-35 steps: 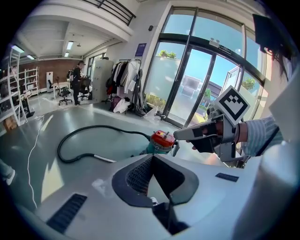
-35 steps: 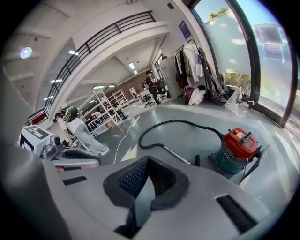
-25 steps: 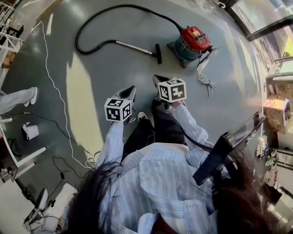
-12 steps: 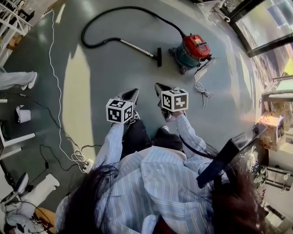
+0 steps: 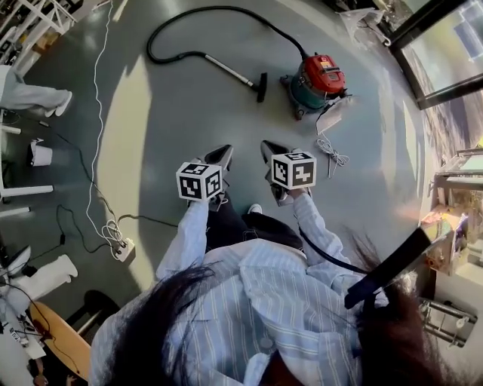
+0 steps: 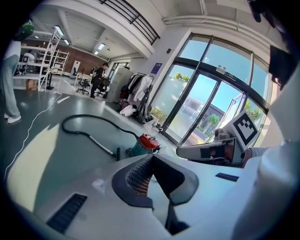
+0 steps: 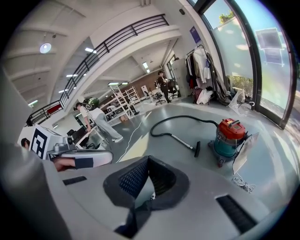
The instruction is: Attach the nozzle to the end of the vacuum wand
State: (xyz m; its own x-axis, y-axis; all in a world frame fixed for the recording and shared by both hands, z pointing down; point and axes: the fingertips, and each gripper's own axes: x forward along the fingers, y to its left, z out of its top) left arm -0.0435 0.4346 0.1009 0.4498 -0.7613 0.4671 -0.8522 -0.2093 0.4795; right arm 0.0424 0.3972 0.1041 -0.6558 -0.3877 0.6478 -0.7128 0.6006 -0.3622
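Note:
A red and teal vacuum cleaner (image 5: 321, 79) stands on the grey floor ahead of me. Its black hose (image 5: 189, 13) loops round to a metal wand (image 5: 230, 70) lying on the floor. The black nozzle (image 5: 262, 87) sits at the wand's end, beside the canister. My left gripper (image 5: 225, 151) and right gripper (image 5: 266, 145) are held side by side in the air, well short of the wand, both shut and empty. In the left gripper view, the vacuum (image 6: 146, 143) and nozzle (image 6: 118, 153) show beyond the closed jaws. The right gripper view shows the wand (image 7: 180, 139) and nozzle (image 7: 197, 149).
A white cable (image 5: 94, 136) runs down the floor on the left to a power strip (image 5: 121, 249). The vacuum's cord (image 5: 332, 154) lies coiled near a white sheet (image 5: 336, 114). A person (image 5: 30, 94) stands far left by shelving. Glass doors (image 5: 445, 53) line the right side.
Both grippers, still shut, have been carried forward over the floor toward the vacuum. The power strip and cable have come into view at the left.

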